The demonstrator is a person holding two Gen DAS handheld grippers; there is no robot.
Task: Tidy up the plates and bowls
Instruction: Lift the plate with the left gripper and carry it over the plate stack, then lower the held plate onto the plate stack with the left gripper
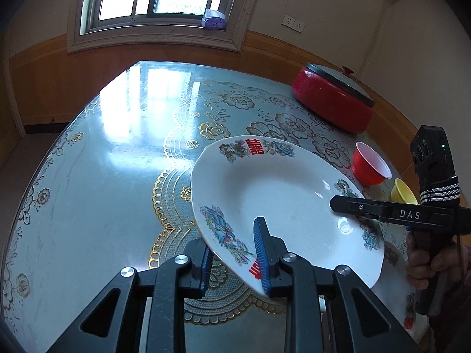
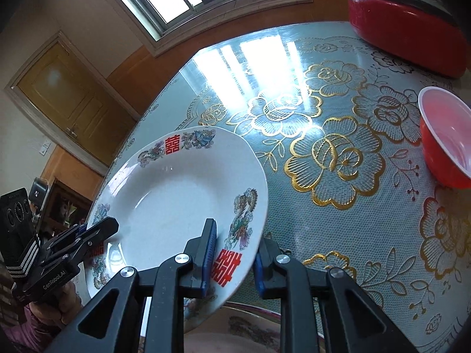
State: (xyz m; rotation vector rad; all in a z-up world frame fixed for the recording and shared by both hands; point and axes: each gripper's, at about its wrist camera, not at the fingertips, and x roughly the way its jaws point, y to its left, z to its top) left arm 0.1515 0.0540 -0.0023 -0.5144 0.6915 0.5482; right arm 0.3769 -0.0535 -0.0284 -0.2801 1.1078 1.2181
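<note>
A red lidded cooking pot (image 1: 334, 103) sits at the far edge of a table (image 1: 117, 153) covered in gold-flowered cloth. Above the table, a window (image 1: 159, 0) holds what may be a purple tissue pack (image 1: 214, 20); a wooden door (image 2: 63, 94) stands left of it.

Left gripper (image 1: 235, 253) and right gripper (image 2: 234, 253) angled downward, jaws clamped on opposite rims of plate (image 1: 282, 194); hand (image 1: 426, 261) grips right handle.

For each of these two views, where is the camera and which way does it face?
Left wrist: rides the left gripper, looking down along its fingers at the white plate; the right gripper and its hand show.
Right wrist: rides the right gripper, facing the same plate; left gripper shows.
Shared: plate, red bowl, red pot, table.
</note>
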